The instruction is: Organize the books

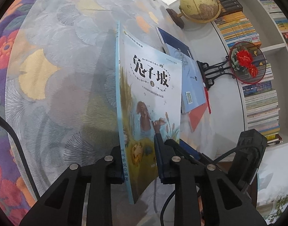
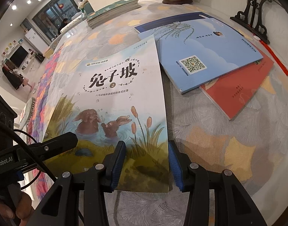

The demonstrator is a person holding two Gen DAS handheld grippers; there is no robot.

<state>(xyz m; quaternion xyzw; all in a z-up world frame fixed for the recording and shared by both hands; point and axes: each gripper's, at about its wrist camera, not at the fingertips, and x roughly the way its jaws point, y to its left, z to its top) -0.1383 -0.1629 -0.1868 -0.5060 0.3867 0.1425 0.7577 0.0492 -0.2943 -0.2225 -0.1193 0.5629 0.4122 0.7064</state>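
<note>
My left gripper (image 1: 139,150) is shut on the rabbit picture book (image 1: 149,94) near its spine and holds it lifted off the table. In the right wrist view the same rabbit book (image 2: 113,86) fills the middle, with the left gripper's finger on its lower left corner. My right gripper (image 2: 146,162) is open, its blue pads on either side of the book's lower right edge, not closed on it. Beyond lie a light blue book (image 2: 198,56), a dark blue book (image 2: 162,23) under it and a red book (image 2: 238,92).
A stack of green books (image 2: 111,12) sits at the far side of the patterned tablecloth (image 2: 228,150). A globe (image 1: 198,4), a fan on a black stand (image 1: 245,62) and a full bookshelf (image 1: 257,94) stand behind.
</note>
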